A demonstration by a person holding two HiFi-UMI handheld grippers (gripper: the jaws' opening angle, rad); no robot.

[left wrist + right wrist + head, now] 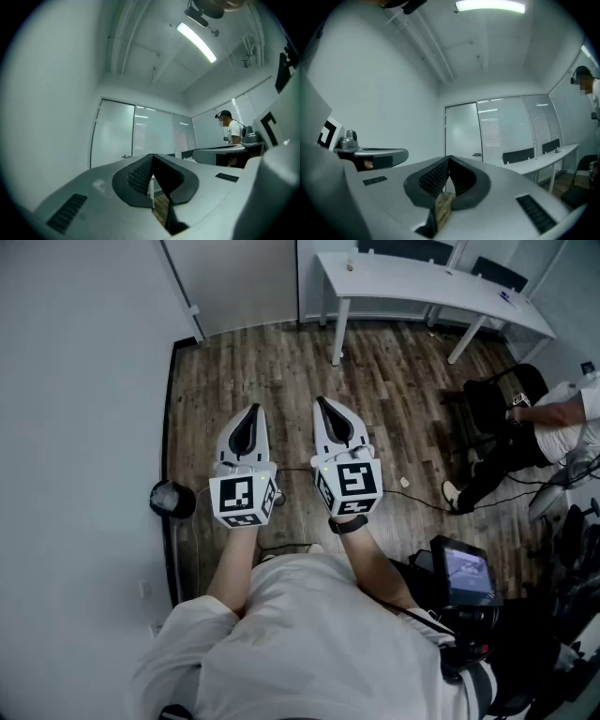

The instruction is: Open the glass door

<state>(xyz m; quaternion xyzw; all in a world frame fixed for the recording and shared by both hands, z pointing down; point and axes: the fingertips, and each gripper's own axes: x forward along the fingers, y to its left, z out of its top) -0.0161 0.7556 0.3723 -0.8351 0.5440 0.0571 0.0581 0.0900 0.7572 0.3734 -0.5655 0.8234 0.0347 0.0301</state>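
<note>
A frosted glass door (112, 135) with a small handle (125, 156) stands shut at the far end of the room, well ahead of both grippers. The right gripper view shows the same door (461, 133) and its handle (477, 154). My left gripper (251, 411) and right gripper (322, 401) are held side by side over the wood floor, pointing toward the door (234, 282). Both are shut with nothing between their jaws, as the left gripper (152, 155) and right gripper (449, 157) show in their own views.
A long white table (422, 285) with dark chairs (518, 154) runs along the right of the door. A person (553, 418) sits at the right. A black round object (172, 499) lies by the left wall. A screen device (464, 573) hangs near my right side.
</note>
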